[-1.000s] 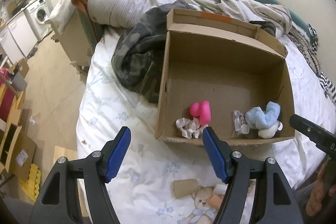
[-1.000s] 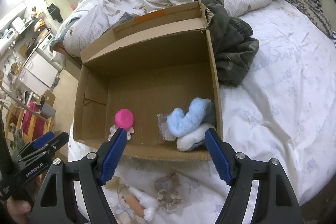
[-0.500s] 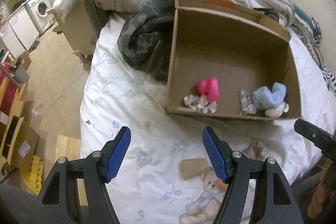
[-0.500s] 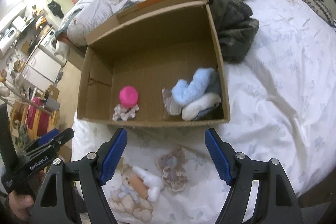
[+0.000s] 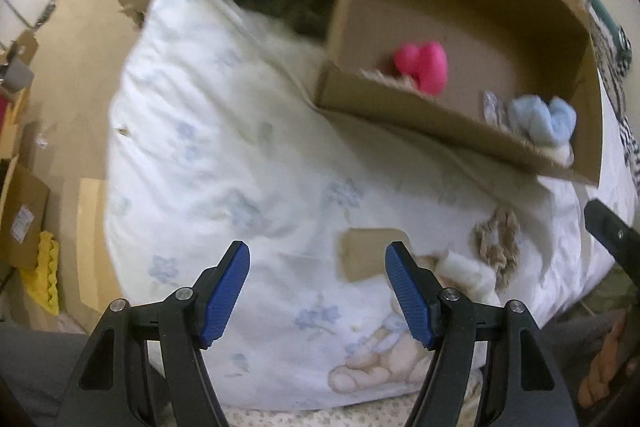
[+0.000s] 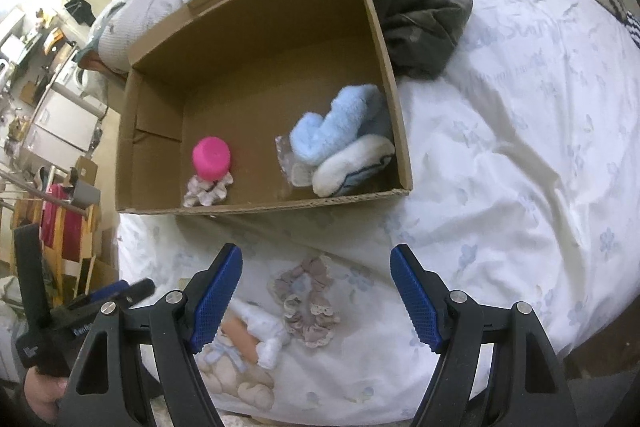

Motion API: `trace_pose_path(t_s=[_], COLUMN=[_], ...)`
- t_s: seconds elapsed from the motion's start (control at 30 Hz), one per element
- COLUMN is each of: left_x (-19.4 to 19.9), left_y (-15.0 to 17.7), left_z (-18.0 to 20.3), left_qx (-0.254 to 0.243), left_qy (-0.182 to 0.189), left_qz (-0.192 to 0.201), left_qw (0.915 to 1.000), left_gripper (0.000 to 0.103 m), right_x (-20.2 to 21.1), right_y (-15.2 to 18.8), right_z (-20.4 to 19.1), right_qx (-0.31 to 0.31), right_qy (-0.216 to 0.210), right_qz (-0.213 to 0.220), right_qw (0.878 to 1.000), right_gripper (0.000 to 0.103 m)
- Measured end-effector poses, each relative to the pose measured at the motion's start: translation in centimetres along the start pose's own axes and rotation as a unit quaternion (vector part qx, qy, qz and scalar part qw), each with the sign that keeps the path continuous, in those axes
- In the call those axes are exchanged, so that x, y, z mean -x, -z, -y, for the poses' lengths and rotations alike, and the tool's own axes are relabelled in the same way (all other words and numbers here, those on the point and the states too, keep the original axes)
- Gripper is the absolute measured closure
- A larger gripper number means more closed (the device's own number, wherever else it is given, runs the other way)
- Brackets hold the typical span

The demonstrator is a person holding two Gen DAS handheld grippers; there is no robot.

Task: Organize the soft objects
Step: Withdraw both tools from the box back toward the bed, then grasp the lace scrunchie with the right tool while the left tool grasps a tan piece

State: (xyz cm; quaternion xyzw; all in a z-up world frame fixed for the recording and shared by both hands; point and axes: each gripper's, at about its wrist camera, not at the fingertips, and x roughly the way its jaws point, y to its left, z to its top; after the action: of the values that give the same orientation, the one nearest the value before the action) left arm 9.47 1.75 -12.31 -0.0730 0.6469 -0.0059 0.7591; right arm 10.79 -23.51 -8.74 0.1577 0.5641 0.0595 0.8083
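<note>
cardboard forms the open box that is set on the white floral bedcover, and some soft things are already seen inside it: a pink toy over a pale scrunchie near the left wall, and a light blue plush with a white one in the right corner. two soft things are not yet put away; both lie on the cover just in front of the box's near wall: a small teddy bear and, touching it on the right, a frilly beige scrunchie.

the right gripper is held above them with its blue pads released and wide apart, nothing between them; the scrunchie is framed in the gap. the left gripper is likewise spread and empty, and is pointed steeply down at the cover just left of the bear; its view is blurred.

the step in hand is judged to be the reach for a pickup. it is done best if one item is chosen per gripper, so the two do not crowd. the scrunchie should be straddled across its ring and the bear taken around its body; the pads should be closed only once the cover is nearly touched, so that no fold of bedding is pinched along with the toy.
</note>
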Motion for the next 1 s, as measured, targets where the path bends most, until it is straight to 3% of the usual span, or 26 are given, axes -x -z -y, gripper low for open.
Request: trace_pose_path(t_s=[0.27,0.43,0.67,1.0], left_x=[-4.0,-5.7,-5.0,-2.9], left_y=[-0.5,-0.8,-1.2,-1.4], left_z=[2.5,3.5,3.8,3.8], left_qx=[-0.011,-0.027,-0.035,-0.032], left_qy=[0.011,-0.005,-0.004,0.005], left_qz=[-0.046,-0.057,-0.049,-0.025], left_qw=[0.9988,0.9980,0.9982,0.9992], left_gripper=[0.038,0.068,0.094,0.097], right_x=[-1.2,-2.3,-5.3,-9.3], right_y=[0.0,0.2,0.5,1.3], right_z=[0.0,0.3,0.3,-1.0], right_qx=[-0.001,-0.002,-0.004,0.025], right_qy=[0.005,0.013,0.015,0.037], right_qz=[-0.020,-0.040,-0.093,-0.149], right_qw=[1.000,0.999,0.996,0.988], right_gripper=[0.022,0.022,0.022,0.022])
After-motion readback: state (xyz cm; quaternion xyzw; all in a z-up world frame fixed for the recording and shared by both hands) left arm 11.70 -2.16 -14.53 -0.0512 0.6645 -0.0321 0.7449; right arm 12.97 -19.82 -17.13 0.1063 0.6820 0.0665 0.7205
